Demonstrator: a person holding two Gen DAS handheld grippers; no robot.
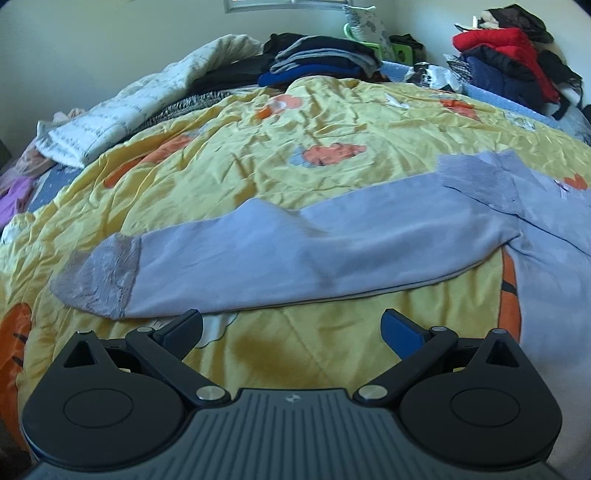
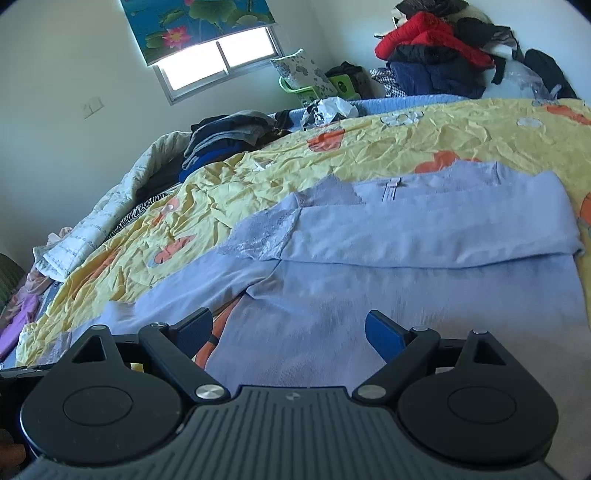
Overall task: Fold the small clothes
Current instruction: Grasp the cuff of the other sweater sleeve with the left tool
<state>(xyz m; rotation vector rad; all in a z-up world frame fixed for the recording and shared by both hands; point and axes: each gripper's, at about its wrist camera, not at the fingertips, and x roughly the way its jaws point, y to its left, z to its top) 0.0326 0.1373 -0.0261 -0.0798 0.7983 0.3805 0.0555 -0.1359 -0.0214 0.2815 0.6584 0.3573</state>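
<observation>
A pale blue long-sleeved top (image 2: 424,288) lies flat on a yellow quilt (image 1: 258,147) printed with orange shapes, which covers the bed. In the right wrist view its body spreads across the near middle, and one sleeve (image 2: 436,232) is folded over the chest, its lacy cuff (image 2: 266,236) ending near the garment's left edge. The other sleeve (image 1: 295,251) stretches straight out to the side across the quilt, and in the left wrist view its lace cuff (image 1: 96,280) lies at the far left end. The left claw (image 1: 291,332) hangs just short of this outstretched sleeve, over bare quilt, its jaws spread wide with nothing between them. The right claw (image 2: 288,332) is over the lower body of the top, jaws likewise wide apart and gripping nothing; whether its tips touch the cloth cannot be told. At the far end of the bed sits a stack of folded dark clothes (image 1: 321,59), with a white padded blanket (image 1: 122,114) bunched along the left edge. A loose heap with a red jacket (image 2: 432,33) rises in the far right corner. A window (image 2: 218,59) under a lotus-printed blind (image 2: 192,22) shows in the wall behind.
</observation>
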